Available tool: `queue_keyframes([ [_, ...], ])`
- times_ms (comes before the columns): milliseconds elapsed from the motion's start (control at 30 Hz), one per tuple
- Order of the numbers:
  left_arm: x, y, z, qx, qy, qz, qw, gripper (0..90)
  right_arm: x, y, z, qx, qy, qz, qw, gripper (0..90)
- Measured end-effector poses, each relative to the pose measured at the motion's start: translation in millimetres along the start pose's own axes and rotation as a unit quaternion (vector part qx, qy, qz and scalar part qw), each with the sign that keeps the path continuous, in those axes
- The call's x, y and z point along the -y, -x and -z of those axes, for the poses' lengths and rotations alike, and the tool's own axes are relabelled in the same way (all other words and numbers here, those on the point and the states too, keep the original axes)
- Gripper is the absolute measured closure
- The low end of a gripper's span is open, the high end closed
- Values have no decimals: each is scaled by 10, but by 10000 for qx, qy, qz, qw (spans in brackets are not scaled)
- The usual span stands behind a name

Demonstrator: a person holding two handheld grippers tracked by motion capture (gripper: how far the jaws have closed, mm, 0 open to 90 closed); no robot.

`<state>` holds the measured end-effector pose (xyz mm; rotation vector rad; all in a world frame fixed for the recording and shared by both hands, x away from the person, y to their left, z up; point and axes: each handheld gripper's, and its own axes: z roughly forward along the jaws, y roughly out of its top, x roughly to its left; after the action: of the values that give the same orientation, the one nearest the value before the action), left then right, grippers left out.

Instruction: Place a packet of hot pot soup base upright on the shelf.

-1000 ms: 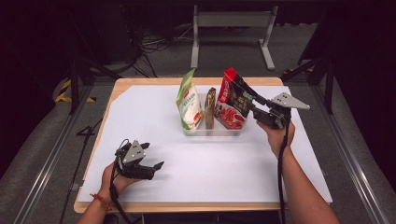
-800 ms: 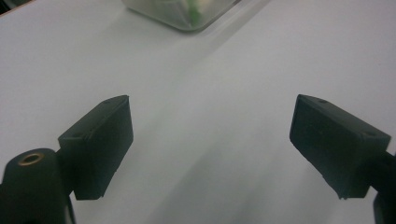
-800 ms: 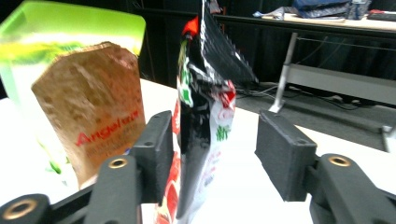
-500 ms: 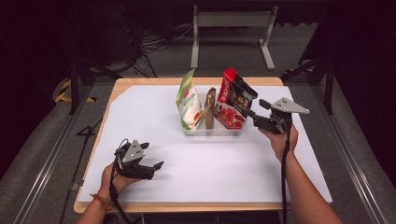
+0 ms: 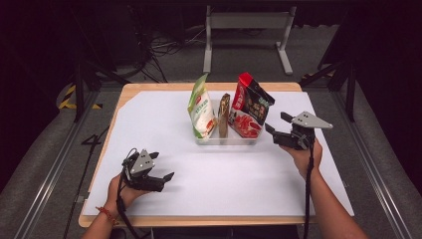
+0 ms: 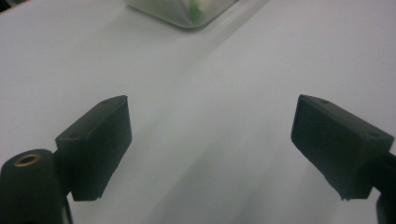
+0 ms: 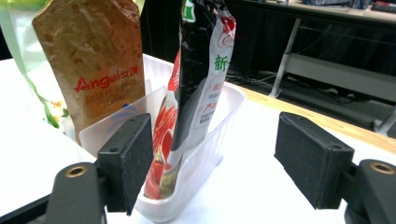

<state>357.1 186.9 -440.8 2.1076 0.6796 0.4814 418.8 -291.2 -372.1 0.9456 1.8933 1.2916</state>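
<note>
A clear plastic bin point(image 5: 225, 140) stands at the table's middle back. It holds a green-white pouch point(image 5: 201, 107), a brown pouch point(image 5: 224, 114) and a red-black pouch point(image 5: 251, 105), all upright. My right gripper point(image 5: 276, 122) hovers open just right of the bin, empty. In the right gripper view its jaws point(image 7: 215, 158) straddle the bin's end point(image 7: 219, 135), with the red-black pouch point(image 7: 198, 70) and the brown pouch point(image 7: 93, 60) close ahead. My left gripper point(image 5: 161, 166) rests open and empty at the near left; in its own view the gripper point(image 6: 210, 144) faces white table with the bin's corner point(image 6: 182, 9) far off.
A white sheet point(image 5: 239, 184) covers the wooden table point(image 5: 199, 220). A metal stand point(image 5: 246, 30) and cables lie on the dark floor beyond the far edge. Rails run along both sides of the table.
My right gripper has drawn back from the red-black pouch, down and toward the person, and the pouch stays leaning in the bin. The left gripper has not moved.
</note>
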Motion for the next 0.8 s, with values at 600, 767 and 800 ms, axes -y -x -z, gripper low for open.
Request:
queue_keyframes([
  [600,-6,8,-12,15,-9,-20,10000,131,190,-28,164,-106,-207,383,9990,209],
  [767,-9,15,-19,31,-9,-15,10000,131,245,-39,205,-120,-264,434,9986,206],
  [800,-8,17,-23,25,-23,-17,10000,131,257,-43,215,-130,-276,432,9986,205],
])
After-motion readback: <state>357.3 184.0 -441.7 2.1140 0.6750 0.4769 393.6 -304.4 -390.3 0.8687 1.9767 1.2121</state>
